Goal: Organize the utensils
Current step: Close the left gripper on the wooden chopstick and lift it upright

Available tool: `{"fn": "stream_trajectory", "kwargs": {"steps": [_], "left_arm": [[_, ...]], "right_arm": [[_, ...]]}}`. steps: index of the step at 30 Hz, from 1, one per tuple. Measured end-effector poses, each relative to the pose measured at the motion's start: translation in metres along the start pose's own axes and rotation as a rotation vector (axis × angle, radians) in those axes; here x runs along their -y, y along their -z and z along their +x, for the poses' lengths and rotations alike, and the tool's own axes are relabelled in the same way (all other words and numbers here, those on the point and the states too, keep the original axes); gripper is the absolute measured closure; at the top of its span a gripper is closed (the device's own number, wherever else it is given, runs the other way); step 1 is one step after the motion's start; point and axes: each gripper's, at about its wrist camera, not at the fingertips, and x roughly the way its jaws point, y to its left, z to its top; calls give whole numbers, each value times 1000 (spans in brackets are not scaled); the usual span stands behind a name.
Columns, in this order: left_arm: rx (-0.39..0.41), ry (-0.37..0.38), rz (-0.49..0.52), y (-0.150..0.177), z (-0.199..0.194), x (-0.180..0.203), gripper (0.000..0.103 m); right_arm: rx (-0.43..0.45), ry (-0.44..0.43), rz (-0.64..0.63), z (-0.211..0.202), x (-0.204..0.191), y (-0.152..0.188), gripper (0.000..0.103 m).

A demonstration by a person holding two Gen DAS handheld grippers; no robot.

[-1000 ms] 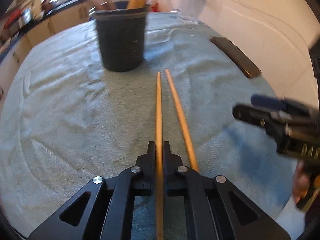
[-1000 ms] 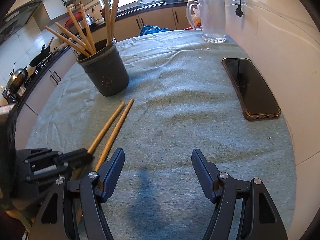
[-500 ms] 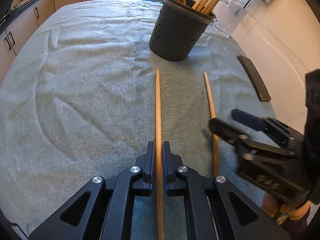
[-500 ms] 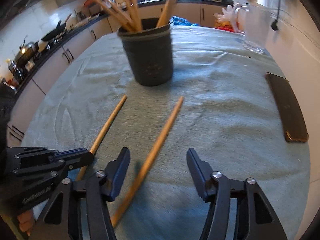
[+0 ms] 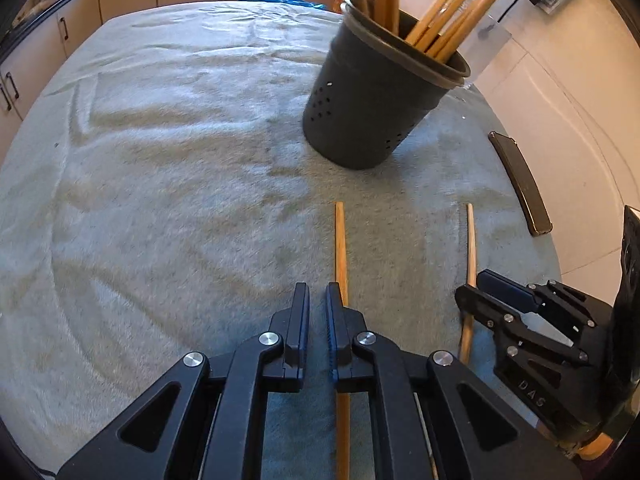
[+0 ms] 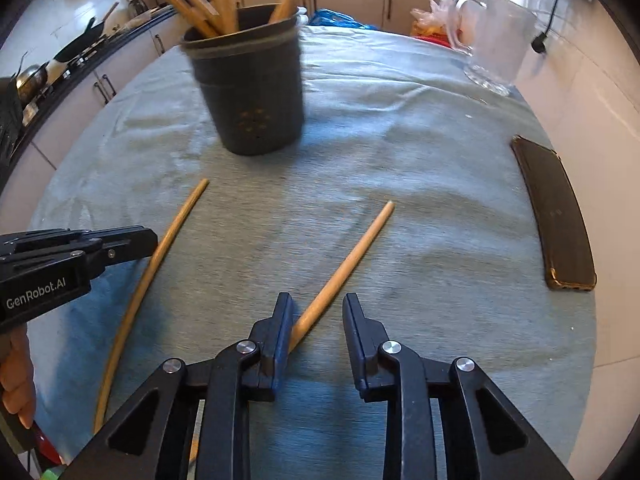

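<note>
A dark perforated holder (image 5: 372, 112) (image 6: 256, 92) with several wooden chopsticks in it stands on the green cloth. Two loose chopsticks lie in front of it. My left gripper (image 5: 317, 290) (image 6: 148, 238) is shut, and cloth shows in the thin gap between its pads. One chopstick (image 5: 340, 240) (image 6: 168, 240) runs under its right finger, not between the pads. My right gripper (image 6: 318, 302) (image 5: 472, 284) is closing around the other chopstick (image 6: 348, 256) (image 5: 472, 240). That stick touches the left finger (image 6: 280, 320); the right finger stands apart.
A dark phone (image 6: 556, 216) (image 5: 522, 184) lies near the cloth's right edge by the white wall. A glass jug (image 6: 496, 40) stands at the back right. Kitchen cabinets and a stove line the far and left sides. A hand (image 6: 16, 376) holds the left gripper.
The left gripper's chopstick was between its pads and now sits off to the right under a finger. The right gripper's jaws have narrowed around the second chopstick. The holder appears nearer.
</note>
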Motion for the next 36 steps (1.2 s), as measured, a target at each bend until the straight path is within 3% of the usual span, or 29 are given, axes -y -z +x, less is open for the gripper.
{"fn": "stream_trajectory", "kwargs": {"steps": [7, 14, 15, 16, 18, 28, 32, 34, 36], "left_arm": [[5, 72, -32, -9, -2, 1, 72], [-7, 43, 18, -14, 8, 17, 70], [3, 20, 45, -14, 9, 22, 74], [1, 6, 65, -17, 12, 25, 90], [-16, 18, 76, -17, 17, 29, 98], [-51, -4, 79, -21, 18, 26, 96], [-23, -3, 77, -21, 20, 28, 96], [-11, -2, 79, -21, 22, 31, 97], [8, -14, 77, -18, 17, 29, 98]], "right_arm": [[-11, 10, 44, 1, 14, -8, 75], [-2, 9, 17, 0, 15, -7, 75], [-3, 16, 5, -1, 14, -5, 78], [-5, 21, -7, -2, 14, -4, 80], [-12, 19, -12, -2, 17, -2, 81], [-63, 52, 27, 4, 32, -19, 75], [-60, 61, 66, 9, 33, -31, 75], [-45, 62, 55, 10, 30, -32, 90], [-33, 52, 49, 10, 28, -32, 95]]}}
